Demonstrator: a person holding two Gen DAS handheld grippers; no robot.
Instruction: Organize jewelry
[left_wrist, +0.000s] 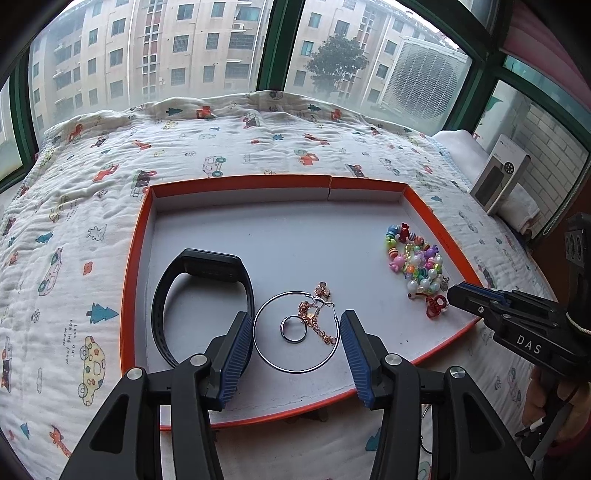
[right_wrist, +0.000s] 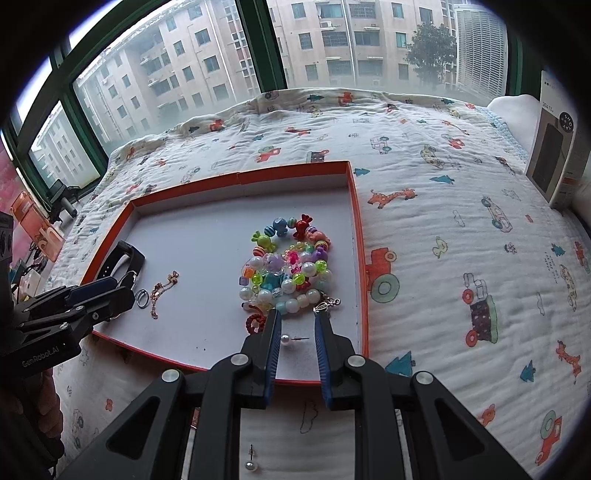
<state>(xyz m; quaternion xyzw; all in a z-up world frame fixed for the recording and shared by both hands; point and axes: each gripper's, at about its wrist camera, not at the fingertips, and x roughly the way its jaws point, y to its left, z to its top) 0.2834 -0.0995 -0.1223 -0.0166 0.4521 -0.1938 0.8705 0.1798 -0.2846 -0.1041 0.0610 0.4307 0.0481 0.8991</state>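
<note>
An orange-rimmed tray lies on the printed blanket. In it are a black watch band, a large silver hoop, a small ring and a rose-gold chain. My left gripper is open, its fingers straddling the hoop. Colourful bead bracelets and a red coil sit at the tray's right. My right gripper is narrowly open just before the beads. A pearl stud lies between its fingers, its pin short of the right pad.
A second pearl stud lies on the blanket in front of the tray, under the right gripper. A grey box stands at the far right. Windows with green frames run behind the bed.
</note>
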